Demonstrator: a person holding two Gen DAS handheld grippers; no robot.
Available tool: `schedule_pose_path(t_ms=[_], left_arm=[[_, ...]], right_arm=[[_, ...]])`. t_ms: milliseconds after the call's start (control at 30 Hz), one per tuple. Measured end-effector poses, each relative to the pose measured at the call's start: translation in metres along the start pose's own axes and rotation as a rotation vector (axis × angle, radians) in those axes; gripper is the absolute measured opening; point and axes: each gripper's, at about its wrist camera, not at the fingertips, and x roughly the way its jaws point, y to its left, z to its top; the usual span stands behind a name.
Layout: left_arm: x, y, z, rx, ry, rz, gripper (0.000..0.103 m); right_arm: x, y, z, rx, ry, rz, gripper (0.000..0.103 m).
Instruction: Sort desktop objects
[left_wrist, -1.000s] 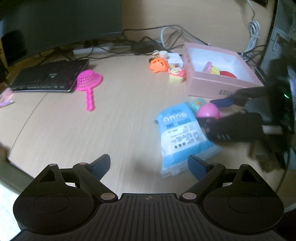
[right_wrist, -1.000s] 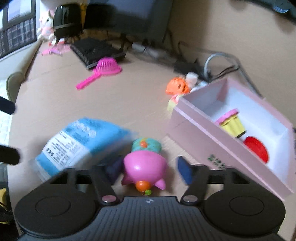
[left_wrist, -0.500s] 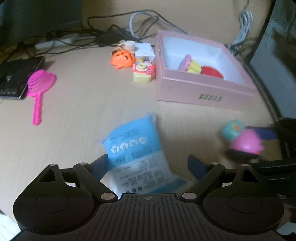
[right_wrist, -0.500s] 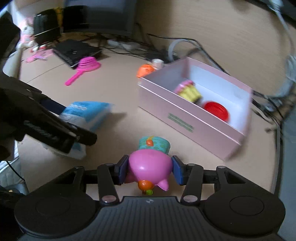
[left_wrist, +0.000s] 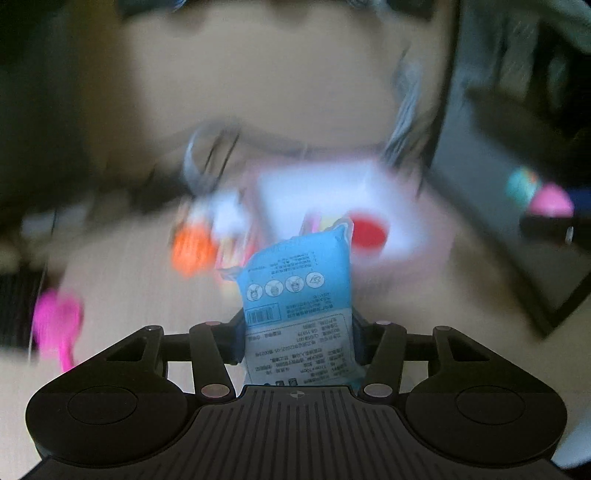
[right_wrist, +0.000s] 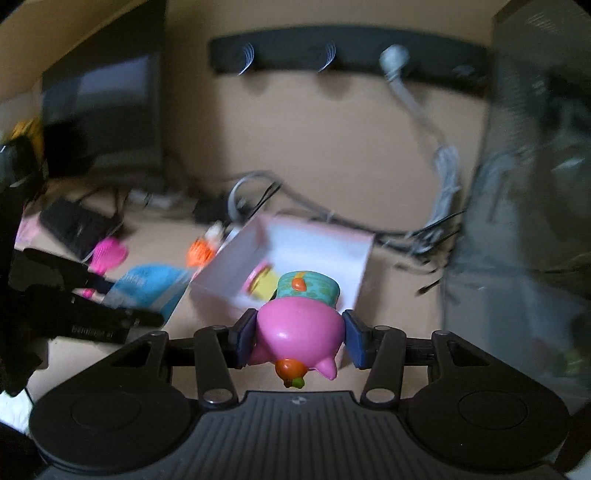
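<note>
My left gripper (left_wrist: 297, 338) is shut on a blue tissue packet (left_wrist: 297, 295) and holds it upright above the desk. My right gripper (right_wrist: 299, 338) is shut on a pink toy with a teal hat (right_wrist: 301, 328), lifted above the desk in front of the pink box (right_wrist: 295, 254). The box holds a yellow cupcake toy (right_wrist: 264, 282) and a red lid (left_wrist: 367, 234). The left wrist view is blurred; the box (left_wrist: 332, 192) lies behind the packet, and the pink toy (left_wrist: 546, 201) shows at the far right. The packet (right_wrist: 147, 288) shows left of the box in the right wrist view.
An orange toy (left_wrist: 192, 245) and a small pink-yellow toy sit left of the box. A pink strainer (left_wrist: 55, 325) lies at the left near a black keyboard (right_wrist: 77, 227). Cables (right_wrist: 255, 192) run behind the box. A dark computer case (right_wrist: 517, 221) stands at the right.
My left gripper closed on the blue packet and lifted it off the desk. My right gripper rose with the pink toy and moved toward the box. Both views swung upward.
</note>
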Motion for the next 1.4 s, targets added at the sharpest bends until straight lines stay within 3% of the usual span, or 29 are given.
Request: schedule_pose_path(t_ms=[200,333,400,500,533,633,867,967,1167,1300,1400], left_arm=[[0.044,-0.034,0.063,0.285,-0.103,-0.079,0.057],[0.089,-0.07,0.087,0.464,-0.155,-0.017,0.064],[0.111,-0.08,0.095,0.498,-0.162,0.024,0.07],[0.121,-0.074,0.098,0.429,-0.122,-0.009,0.077],[0.118,-0.07,0.095,0.406,-0.115,-0.025,0.084],[0.098,-0.057,0.075,0.356,-0.105,-0.066,0.091],[0.053,-0.012,0.019,0.078,0.031,-0.119,0.096],[0.04,0.01,-0.008,-0.053,0.093,-0.088,0.097],[0.025,0.053,-0.054,-0.224,0.165,0.047,0.097],[0.017,0.077,-0.078,-0.35,0.191,0.128,0.099],[0.016,0.087,-0.089,-0.425,0.216,0.148,0.099]], right_arm=[[-0.005,-0.001,0.002,0.053,-0.012,-0.097,0.049],[-0.003,0.0,-0.004,0.085,-0.001,-0.137,0.049],[0.001,-0.001,-0.007,0.103,0.014,-0.16,0.049],[0.005,-0.002,-0.01,0.106,0.028,-0.181,0.049],[0.007,-0.004,-0.009,0.109,0.032,-0.182,0.049],[0.022,-0.01,-0.006,0.122,0.051,-0.172,0.049],[0.075,-0.006,0.019,0.134,0.089,-0.066,0.049],[0.102,0.003,0.024,0.103,0.097,-0.054,0.049],[0.144,0.01,0.017,0.08,0.146,-0.061,0.05],[0.14,0.023,0.008,0.036,0.145,-0.046,0.054],[0.132,0.028,0.002,0.019,0.144,-0.051,0.058]])
